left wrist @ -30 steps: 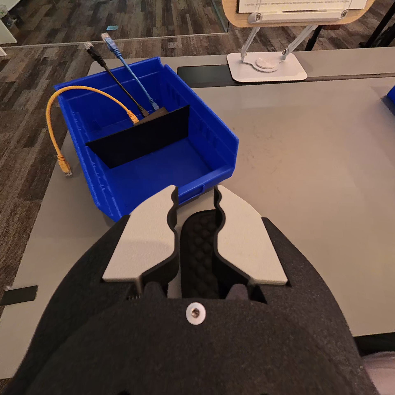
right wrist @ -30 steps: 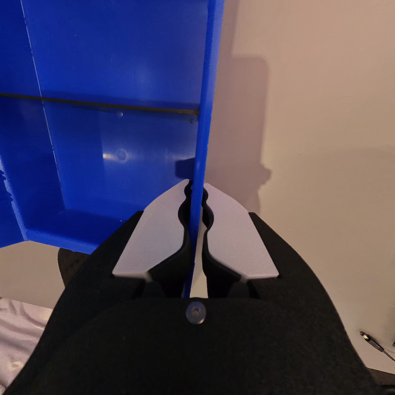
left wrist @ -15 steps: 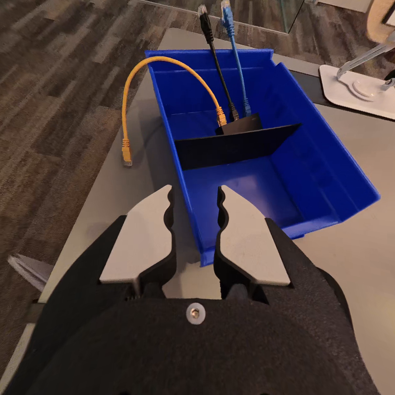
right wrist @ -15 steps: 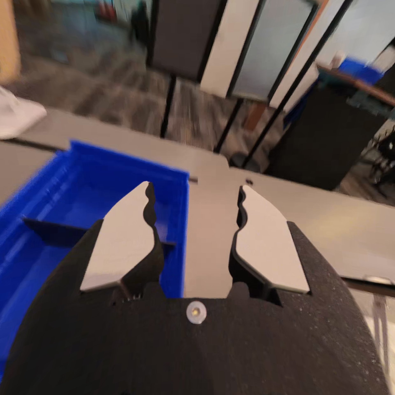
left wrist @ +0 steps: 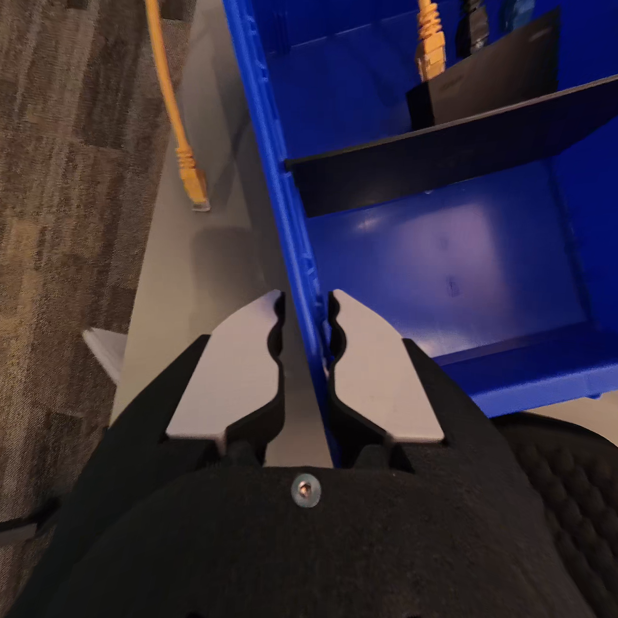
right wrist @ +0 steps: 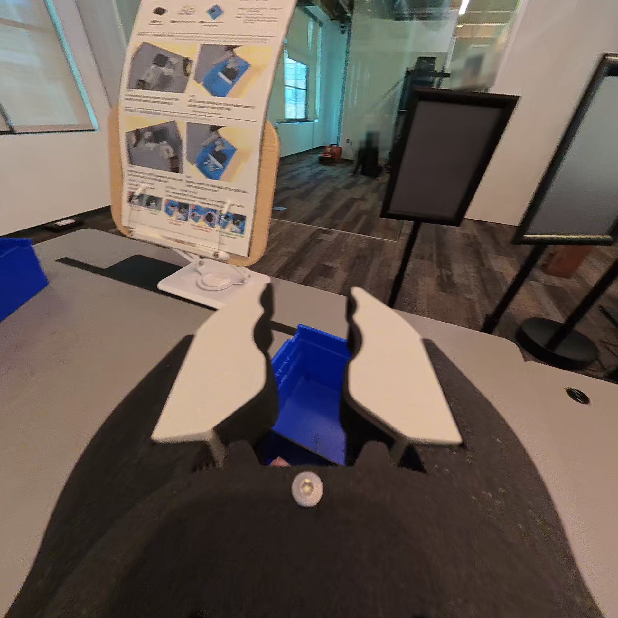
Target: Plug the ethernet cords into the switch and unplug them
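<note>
In the left wrist view, a blue bin (left wrist: pixel 451 267) sits on the grey table with a black divider (left wrist: pixel 434 157) across it. The black switch (left wrist: pixel 485 77) stands behind the divider. A yellow cord (left wrist: pixel 429 50) and a black cord (left wrist: pixel 475 26) are plugged into it, and a blue cord (left wrist: pixel 515 13) barely shows beside them. The yellow cord's free plug (left wrist: pixel 194 180) lies on the table left of the bin. My left gripper (left wrist: pixel 306 294) is open and straddles the bin's left wall: the right finger touches it, the left stands just off. My right gripper (right wrist: pixel 307 294) is open and empty above a second blue bin (right wrist: pixel 311 384).
The table's left edge and the floor (left wrist: pixel 67 200) are close beside the bin. A dimpled black pad (left wrist: pixel 568 485) lies at the near right. The right wrist view shows an instruction sheet on a stand (right wrist: pixel 197 133), the other blue bin (right wrist: pixel 16 274) far left, and floor sign stands (right wrist: pixel 444 157) beyond the table. There is about 80 cm between the tips of the two grippers.
My left gripper moved forward and down onto the bin's left wall, its jaws narrowing. My right gripper let go of the second bin's wall, opened wide and tilted up.
</note>
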### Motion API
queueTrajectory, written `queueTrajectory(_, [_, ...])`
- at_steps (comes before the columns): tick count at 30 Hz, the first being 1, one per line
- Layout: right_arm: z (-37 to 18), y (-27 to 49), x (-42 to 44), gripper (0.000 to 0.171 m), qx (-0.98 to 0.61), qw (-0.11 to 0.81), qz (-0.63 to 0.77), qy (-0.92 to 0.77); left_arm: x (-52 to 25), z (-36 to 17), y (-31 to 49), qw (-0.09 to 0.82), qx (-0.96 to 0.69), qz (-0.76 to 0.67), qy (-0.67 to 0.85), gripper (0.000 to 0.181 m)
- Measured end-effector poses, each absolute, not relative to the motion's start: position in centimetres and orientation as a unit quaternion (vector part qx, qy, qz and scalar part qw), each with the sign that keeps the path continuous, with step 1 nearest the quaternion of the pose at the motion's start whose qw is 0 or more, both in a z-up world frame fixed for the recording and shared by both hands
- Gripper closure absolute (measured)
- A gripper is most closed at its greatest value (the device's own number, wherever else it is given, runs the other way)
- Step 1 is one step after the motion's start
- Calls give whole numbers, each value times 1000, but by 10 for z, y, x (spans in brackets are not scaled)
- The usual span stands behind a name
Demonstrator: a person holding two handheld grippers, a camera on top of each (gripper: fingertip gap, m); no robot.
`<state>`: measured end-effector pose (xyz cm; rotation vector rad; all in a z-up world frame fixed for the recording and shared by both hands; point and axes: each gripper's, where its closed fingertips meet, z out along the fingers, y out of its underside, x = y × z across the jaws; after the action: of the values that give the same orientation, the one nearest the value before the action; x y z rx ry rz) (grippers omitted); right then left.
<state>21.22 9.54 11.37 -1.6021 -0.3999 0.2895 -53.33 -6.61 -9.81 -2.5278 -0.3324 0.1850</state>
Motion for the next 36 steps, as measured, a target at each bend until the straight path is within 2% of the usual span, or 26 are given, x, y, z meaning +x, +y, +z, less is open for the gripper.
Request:
queueTrajectory(1, [115,94,206,150,-704,668,139,-195,-529,-101,-63,285,-950,53,-116,168])
queueTrajectory(2, [119,93,202,165,-692,676,145,-206,-527,-105,-60,277,-954,47,-108,171])
queueTrajectory(3, [124,93,201,171,-679,688,146,-209,-528,-108,-59,267,-957,53,-96,172])
queueTrajectory(6, [125,96,205,171,-671,695,192,-171,-530,-109,-53,264,-961,51,-67,171])
queueTrajectory(10, [106,98,198,171,-675,654,289,-185,-529,-109,-44,268,-962,41,-12,171])
queueTrajectory(13, [88,110,207,171,-704,639,247,-186,-522,-109,-37,271,-962,33,26,172])
queueTrajectory(21, [31,135,218,171,-840,492,118,-196,-497,-109,-20,276,-958,26,75,171])
queueTrajectory(25, [22,137,212,171,-841,489,142,-182,-489,-109,-15,278,-956,20,96,170])
queueTrajectory(31, [-5,137,236,171,-878,443,101,-151,-485,-109,-16,279,-956,22,92,169])
queueTrajectory(36, [-9,136,239,167,-881,439,105,-139,-484,-105,-15,300,-948,34,104,162])
